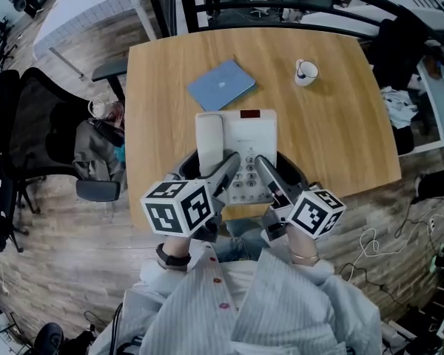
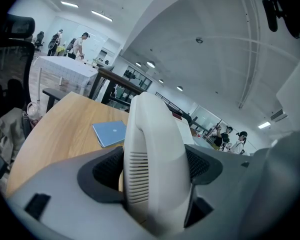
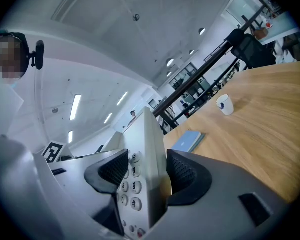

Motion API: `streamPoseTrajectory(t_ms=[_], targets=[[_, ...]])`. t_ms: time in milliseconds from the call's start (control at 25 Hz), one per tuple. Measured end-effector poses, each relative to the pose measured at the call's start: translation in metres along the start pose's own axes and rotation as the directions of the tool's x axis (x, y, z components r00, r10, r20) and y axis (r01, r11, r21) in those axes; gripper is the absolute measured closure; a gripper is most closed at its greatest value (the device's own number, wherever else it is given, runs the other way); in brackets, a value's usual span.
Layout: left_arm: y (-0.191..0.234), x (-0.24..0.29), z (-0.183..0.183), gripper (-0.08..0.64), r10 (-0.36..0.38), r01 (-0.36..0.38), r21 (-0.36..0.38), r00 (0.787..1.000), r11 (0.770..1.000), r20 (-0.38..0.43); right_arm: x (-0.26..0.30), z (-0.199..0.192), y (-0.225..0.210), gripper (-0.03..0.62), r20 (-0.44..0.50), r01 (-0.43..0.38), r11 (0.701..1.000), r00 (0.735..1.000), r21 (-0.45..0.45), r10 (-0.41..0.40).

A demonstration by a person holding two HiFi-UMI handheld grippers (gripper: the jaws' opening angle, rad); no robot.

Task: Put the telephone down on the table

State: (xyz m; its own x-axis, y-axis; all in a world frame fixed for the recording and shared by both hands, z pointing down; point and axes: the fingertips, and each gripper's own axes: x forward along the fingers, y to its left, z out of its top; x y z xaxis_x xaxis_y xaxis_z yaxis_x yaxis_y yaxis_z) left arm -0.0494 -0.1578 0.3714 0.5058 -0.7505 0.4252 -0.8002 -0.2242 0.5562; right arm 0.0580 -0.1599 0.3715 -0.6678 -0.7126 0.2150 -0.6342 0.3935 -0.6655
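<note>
Pinching the white telephone (image 1: 237, 148), the left gripper (image 1: 226, 170) squeezes its handset (image 2: 155, 159) side and the right gripper (image 1: 263, 166) its buttons (image 3: 130, 186) side, over the worktop's (image 1: 340, 124) near edge.

The telephone (image 1: 246, 134) looks smooth matt plastic; the table (image 1: 333, 135), matt pale wood.

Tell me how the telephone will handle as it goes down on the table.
The telephone looks like rigid moulded plastic, so it likely won't flex between the left gripper and right gripper. Its handset, a separate piece, may unseat if tilted. The smooth casing could slip.
</note>
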Motion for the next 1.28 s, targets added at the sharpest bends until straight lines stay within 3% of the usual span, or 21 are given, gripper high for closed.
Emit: streamPoseTrajectory(t_ms=[160,640,960,1280], targets=[[-0.019,0.033,0.005,0.183,0.007,-0.007,-0.005,1.0,1.0,-0.002,-0.002,0.026,-0.029,0.334,-0.005,-0.003,1.0,1.0,0.007,0.004],[-0.029,0.076,0.0,0.183,0.002,-0.003,-0.024,0.998,1.0,-0.059,-0.003,0.041,-0.069,0.335,-0.024,0.04,0.998,0.999,0.041,-0.039],[-0.031,0.08,-0.001,0.183,-0.033,0.032,-0.016,0.995,0.999,-0.096,-0.008,0.04,-0.07,0.337,0.0,0.081,0.995,0.997,0.064,-0.081],[-0.025,0.077,-0.009,0.183,-0.016,0.013,-0.026,0.993,1.0,-0.118,-0.009,0.03,-0.072,0.339,-0.022,0.088,0.992,0.996,0.088,-0.086]])
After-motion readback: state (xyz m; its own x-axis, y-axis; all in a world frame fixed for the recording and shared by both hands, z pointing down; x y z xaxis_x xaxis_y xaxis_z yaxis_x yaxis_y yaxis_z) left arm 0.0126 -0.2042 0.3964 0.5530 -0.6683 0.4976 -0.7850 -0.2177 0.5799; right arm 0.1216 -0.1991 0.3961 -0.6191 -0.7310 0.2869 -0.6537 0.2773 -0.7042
